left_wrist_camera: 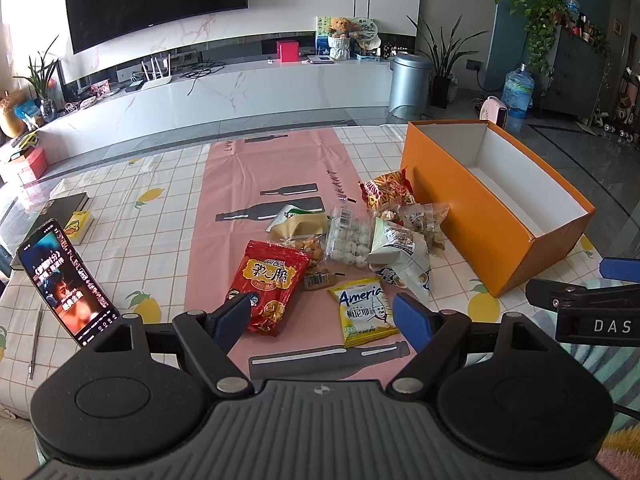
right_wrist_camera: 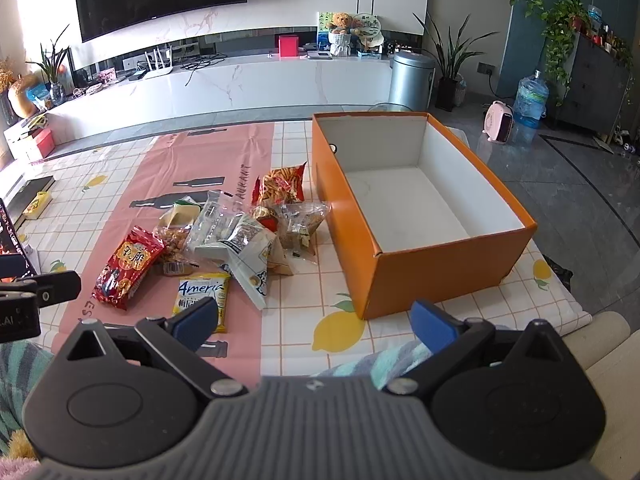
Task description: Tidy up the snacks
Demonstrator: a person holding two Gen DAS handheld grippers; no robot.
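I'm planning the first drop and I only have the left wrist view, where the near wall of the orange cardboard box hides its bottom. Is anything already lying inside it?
Observer: No. The right wrist view looks down into the orange cardboard box, and its white floor is bare, with no packet on it.
Operator: I only see an edge of the right gripper. Is it carrying a snack?
Observer: No. The right gripper is wide open with nothing between its jaws, hanging above the table's near edge in front of the box's near corner.
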